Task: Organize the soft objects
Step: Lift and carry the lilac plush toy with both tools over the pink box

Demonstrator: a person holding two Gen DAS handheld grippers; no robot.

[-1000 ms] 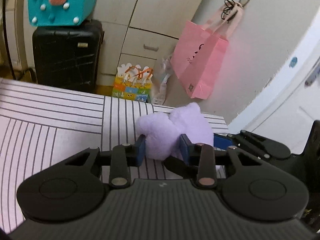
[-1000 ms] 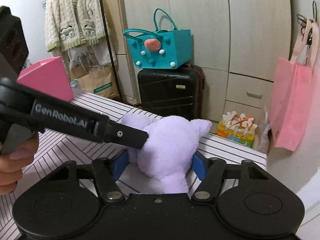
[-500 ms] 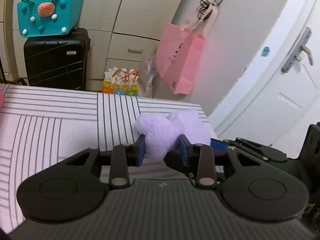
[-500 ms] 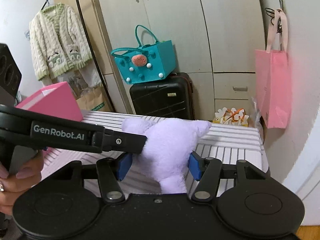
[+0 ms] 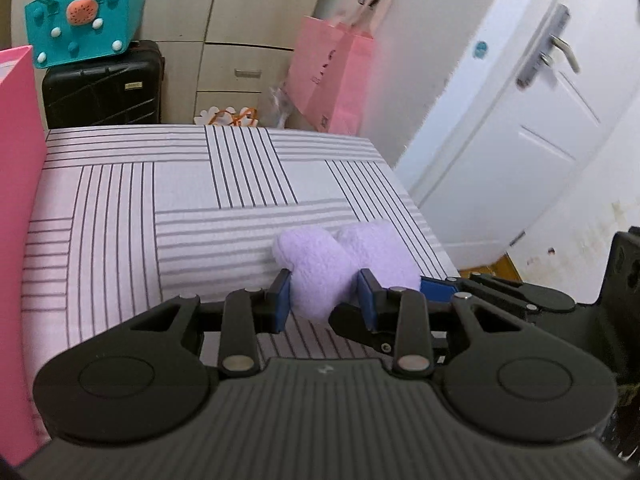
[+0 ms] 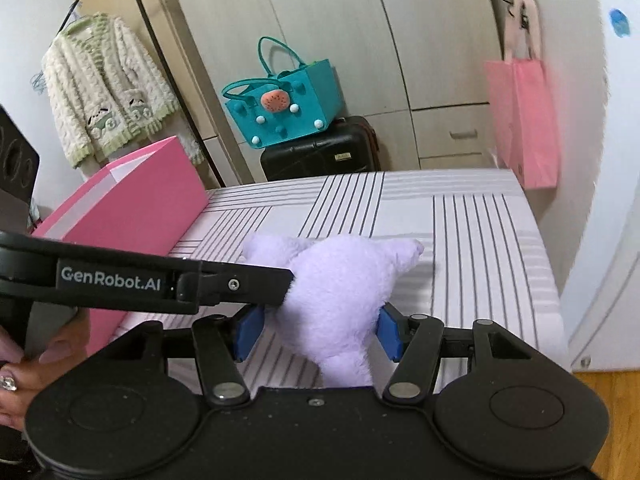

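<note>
My left gripper [image 5: 323, 296] has its blue pads pressed into one lobe of the purple plush toy [image 5: 320, 268], so I read it as clamped on that lobe. My right gripper [image 6: 318, 330] has its pads against the toy's [image 6: 340, 292] flanks, indenting the fur lightly; I take that as clamped too, though more loosely. Main risk, as I judge it: two grips on one soft body. If I move the hands apart or at different rates, the plush stretches and one pair of pads slips off the pile, most likely the right one, where the hold sits on a rounded bulge. A second risk is in the crossing: the left tool's finger [image 6: 240, 286] lies directly over the right one's left pad in the right wrist view, so any twist could knock tool against tool. Third, a release over the bed [image 5: 224, 184] edge just right of the left claw would drop the toy towards the floor. As for position, the toy sits between both sets of pads, a narrow limb trailing back under the right claw, ears pointing forward, body apparently just above or on the striped sheet; I cannot tell which. The pink box [image 6: 132, 208] stands ahead and left of the right claw, a plausible destination.
</note>
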